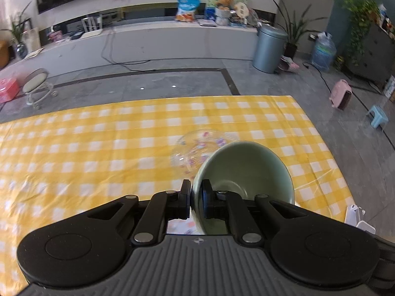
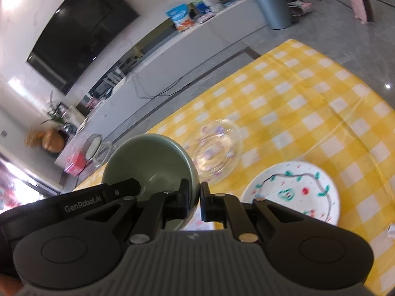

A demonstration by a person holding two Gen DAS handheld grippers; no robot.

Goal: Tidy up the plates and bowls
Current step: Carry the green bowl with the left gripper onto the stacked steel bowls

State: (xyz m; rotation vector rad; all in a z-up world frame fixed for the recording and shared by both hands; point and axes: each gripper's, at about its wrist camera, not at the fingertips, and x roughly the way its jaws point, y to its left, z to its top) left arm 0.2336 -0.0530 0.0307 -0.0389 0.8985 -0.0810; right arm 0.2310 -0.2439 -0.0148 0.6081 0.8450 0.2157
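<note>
Above the table's (image 1: pixel 74 148) far right corner, both grippers, left (image 1: pixel 196 197) and right (image 2: pixel 195 198), have jaws clamped on one green bowl's (image 1: pixel 246 170) rim, a glass bowl (image 2: pixel 214 153) just beyond it.

Left tool (image 1: pixel 196 192) and right tool (image 2: pixel 195 194) both clamped shut.

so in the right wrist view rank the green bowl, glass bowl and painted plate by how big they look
1. Green bowl and painted plate: about alike in spread, and the bowl, gripped in the tongs, is nearer the camera, so I won't rank them.
2. Glass bowl: looks smallest, though it sits farther back on the checked cloth.
</note>
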